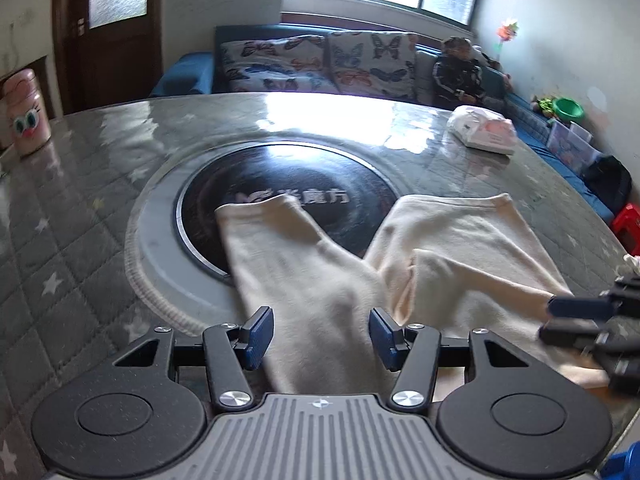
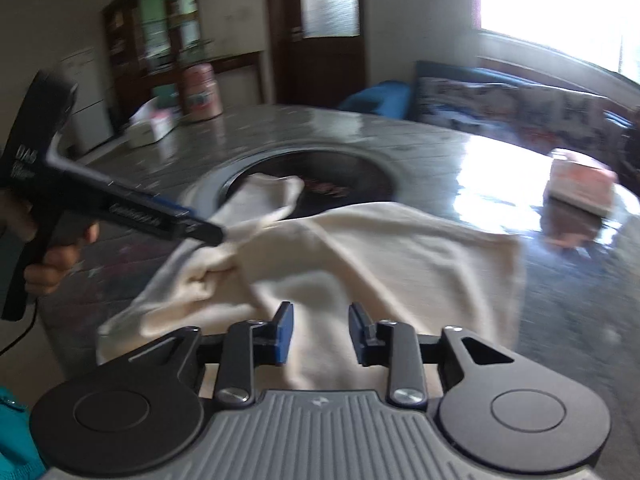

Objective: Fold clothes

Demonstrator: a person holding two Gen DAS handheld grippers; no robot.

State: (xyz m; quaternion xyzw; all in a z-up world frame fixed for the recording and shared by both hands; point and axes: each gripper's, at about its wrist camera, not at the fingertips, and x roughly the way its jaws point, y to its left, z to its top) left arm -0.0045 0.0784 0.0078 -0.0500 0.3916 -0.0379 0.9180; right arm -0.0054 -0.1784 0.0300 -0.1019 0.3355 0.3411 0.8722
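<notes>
The left gripper [image 1: 322, 334], at the bottom centre of its own view, hangs with its jaws apart over the cream garment [image 1: 440, 248], gripping nothing. The right gripper [image 2: 320, 330] is likewise spread wide and empty above the cloth, likely placed to catch the near hem. The garment lies on the round table [image 1: 80, 208], partly over the dark centre disc [image 1: 288, 208]. Its two cuffed ends point toward the upper frame, splayed in a V, long axis running away from the grippers.
</notes>
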